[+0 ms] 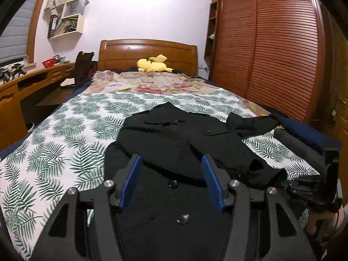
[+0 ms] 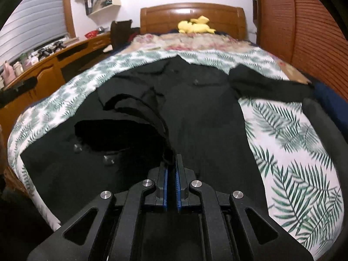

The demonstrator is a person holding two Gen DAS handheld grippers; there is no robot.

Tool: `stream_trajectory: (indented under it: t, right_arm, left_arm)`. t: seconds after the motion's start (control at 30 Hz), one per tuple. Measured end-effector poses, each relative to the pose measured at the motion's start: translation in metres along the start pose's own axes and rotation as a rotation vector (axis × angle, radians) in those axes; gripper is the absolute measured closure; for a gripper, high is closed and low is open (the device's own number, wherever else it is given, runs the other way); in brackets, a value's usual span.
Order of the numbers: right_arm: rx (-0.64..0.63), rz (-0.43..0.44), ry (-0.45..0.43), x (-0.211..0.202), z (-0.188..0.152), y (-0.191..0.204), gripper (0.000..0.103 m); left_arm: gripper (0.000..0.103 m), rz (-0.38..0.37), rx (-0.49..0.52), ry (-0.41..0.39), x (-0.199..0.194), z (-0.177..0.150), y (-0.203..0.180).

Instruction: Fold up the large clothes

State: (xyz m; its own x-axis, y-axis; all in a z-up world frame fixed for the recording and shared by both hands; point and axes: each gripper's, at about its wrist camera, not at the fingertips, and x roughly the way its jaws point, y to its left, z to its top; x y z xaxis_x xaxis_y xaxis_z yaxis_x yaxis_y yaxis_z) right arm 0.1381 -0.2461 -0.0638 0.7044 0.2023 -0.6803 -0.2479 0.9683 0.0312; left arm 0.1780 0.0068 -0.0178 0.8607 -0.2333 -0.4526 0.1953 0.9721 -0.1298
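My right gripper [image 2: 171, 158] is clamping down tight, blue pads all but touching, and it is pinching a raised fold of the black buttoned jacket [image 2: 195, 108] right at the tips. The cloth is arching up from the pinch in a dark curved ridge that runs off to the far left. My left gripper [image 1: 171, 163] is standing about half open, blue pads well apart, hovering over the near hem of the same jacket [image 1: 174, 134]; I am seeing cloth behind the gap but nothing pressed between the pads. The jacket is lying spread on the white bedspread with green fern leaves [image 1: 65, 134], collar towards the far end, one sleeve stretching out to the right. In the left view my right gripper [image 1: 308, 184] is showing at the near right edge. Farther off, a floral quilt [image 1: 152, 82] is covering the bed's far half, and a yellow plush toy [image 1: 153, 64] is sitting against the brown wooden headboard [image 1: 121, 54]. Slatted wooden wardrobe doors [image 1: 271, 43] are standing on the right.
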Motion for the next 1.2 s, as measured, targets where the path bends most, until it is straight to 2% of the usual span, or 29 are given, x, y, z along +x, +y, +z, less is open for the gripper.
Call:
stream_trajectory:
  t: [0.2,0.27,0.33,0.4,0.43,0.63,0.8,1.2]
  right_arm:
    - [-0.077,-0.029,0.027,-0.002,-0.016,0.010,0.097]
    - [-0.113,-0.032,0.021,-0.006,-0.020,0.014,0.090]
    - [-0.147,-0.037,0.008,-0.011,-0.021,0.019,0.069]
    - [-0.173,-0.021,-0.012,-0.016,-0.020,0.024,0.056]
    - [-0.181,-0.005,-0.017,-0.019,-0.018,0.027,0.055]
    - [-0.250,0.056,-0.057,-0.027,-0.006,0.060,0.052]
    - [-0.297,0.104,-0.036,-0.015,-0.001,0.085,0.051]
    - [-0.313,0.056,0.137,0.049,-0.013,0.087,0.050]
  left_arm:
    - [0.046,-0.023,0.017,0.004,0.007,0.002,-0.014]
    - [0.046,-0.024,0.023,0.007,0.008,0.002,-0.018]
    - [0.046,-0.024,0.027,0.010,0.008,0.001,-0.019]
    - [0.046,-0.022,0.031,0.011,0.008,0.001,-0.021]
    - [0.046,-0.020,0.033,0.010,0.008,0.001,-0.021]
    - [0.046,-0.015,0.027,0.007,0.005,0.002,-0.014]
    - [0.046,-0.006,0.027,0.005,0.003,0.002,-0.012]
    - [0.046,0.006,0.030,-0.007,0.000,0.002,-0.011]
